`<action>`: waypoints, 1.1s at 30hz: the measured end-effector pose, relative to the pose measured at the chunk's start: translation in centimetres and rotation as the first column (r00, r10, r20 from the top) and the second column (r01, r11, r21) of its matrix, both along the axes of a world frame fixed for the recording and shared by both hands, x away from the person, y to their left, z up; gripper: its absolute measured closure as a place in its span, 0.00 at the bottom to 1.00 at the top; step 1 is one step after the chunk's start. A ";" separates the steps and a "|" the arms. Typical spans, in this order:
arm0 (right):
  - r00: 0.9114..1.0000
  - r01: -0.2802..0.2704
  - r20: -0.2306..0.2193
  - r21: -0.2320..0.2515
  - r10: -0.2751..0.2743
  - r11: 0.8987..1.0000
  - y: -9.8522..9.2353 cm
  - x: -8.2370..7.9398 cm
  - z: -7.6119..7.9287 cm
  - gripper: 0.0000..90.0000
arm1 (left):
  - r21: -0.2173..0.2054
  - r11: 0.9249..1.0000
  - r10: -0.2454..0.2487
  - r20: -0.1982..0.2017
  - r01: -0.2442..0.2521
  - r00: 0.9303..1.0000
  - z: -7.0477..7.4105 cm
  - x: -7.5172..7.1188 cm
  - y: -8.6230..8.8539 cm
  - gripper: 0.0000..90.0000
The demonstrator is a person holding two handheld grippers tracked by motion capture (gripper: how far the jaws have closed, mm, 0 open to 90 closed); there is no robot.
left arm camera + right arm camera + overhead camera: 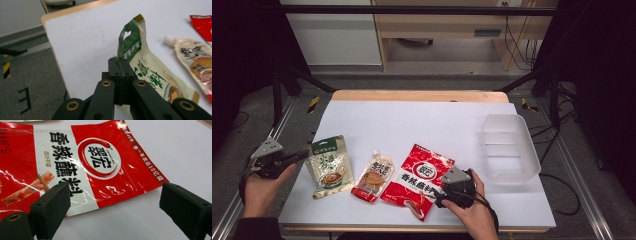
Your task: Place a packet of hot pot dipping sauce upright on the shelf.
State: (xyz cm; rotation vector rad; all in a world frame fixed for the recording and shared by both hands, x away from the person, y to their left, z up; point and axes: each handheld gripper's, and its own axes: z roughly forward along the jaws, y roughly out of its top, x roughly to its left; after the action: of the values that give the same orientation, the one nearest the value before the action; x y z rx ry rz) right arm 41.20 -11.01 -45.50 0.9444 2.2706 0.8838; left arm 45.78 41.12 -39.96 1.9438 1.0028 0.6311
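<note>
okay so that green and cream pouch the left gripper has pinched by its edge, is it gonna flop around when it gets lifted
Probably yes. The left gripper pinches only the top edge of the green and cream pouch, and that corner already curls up while the body lies flat on the table, so it looks floppy. The glossy film may slip. Its slim, flat shape suggests little weight.

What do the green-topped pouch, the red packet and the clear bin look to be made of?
Green-topped pouch: thin flexible plastic film, semi-gloss; its pinched top edge bends and stands up in the left gripper.
Red packet: glossy plastic laminate, by the sharp highlights and wrinkles.
Clear bin: translucent, apparently rigid moulded plastic, faintly frosted; the table shows through its walls.
</note>
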 end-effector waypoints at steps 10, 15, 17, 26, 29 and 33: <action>1.000 0.008 0.001 0.005 -0.008 1.000 -0.4 0.2 0.0 0.11 | 0.039 0.996 -0.087 0.064 0.084 0.994 3.6 -1.8 -2.1 1.00; 1.000 0.010 -0.004 0.005 -0.010 1.000 -0.4 0.2 0.0 0.11 | 0.072 0.991 -0.118 0.096 0.112 0.988 5.4 -2.8 -3.2 1.00; 1.000 0.011 -0.006 0.007 -0.011 1.000 -0.3 0.2 -0.1 0.11 | 0.078 0.989 -0.130 0.109 0.122 0.985 6.1 -3.3 -3.6 1.00; 1.000 0.013 -0.005 0.008 -0.013 1.000 -0.3 0.1 -0.1 0.11 | 0.096 0.989 -0.128 0.160 0.113 0.979 8.1 -3.8 -4.9 1.00; 1.000 0.017 -0.014 0.009 -0.017 1.000 -0.4 0.1 -0.1 0.11 | 0.089 0.987 -0.144 0.165 0.130 0.976 8.5 -3.8 -5.4 1.00; 1.000 0.013 -0.014 0.023 -0.013 1.000 -0.4 0.0 0.0 0.11 | 0.104 0.980 -0.186 0.171 0.169 0.968 8.9 -3.8 -6.8 1.00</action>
State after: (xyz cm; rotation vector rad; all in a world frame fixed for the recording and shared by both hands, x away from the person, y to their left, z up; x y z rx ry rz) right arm 41.23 -11.37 -45.49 0.9771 2.2686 0.9020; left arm 42.00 34.35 -31.09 1.9866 0.6899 0.7445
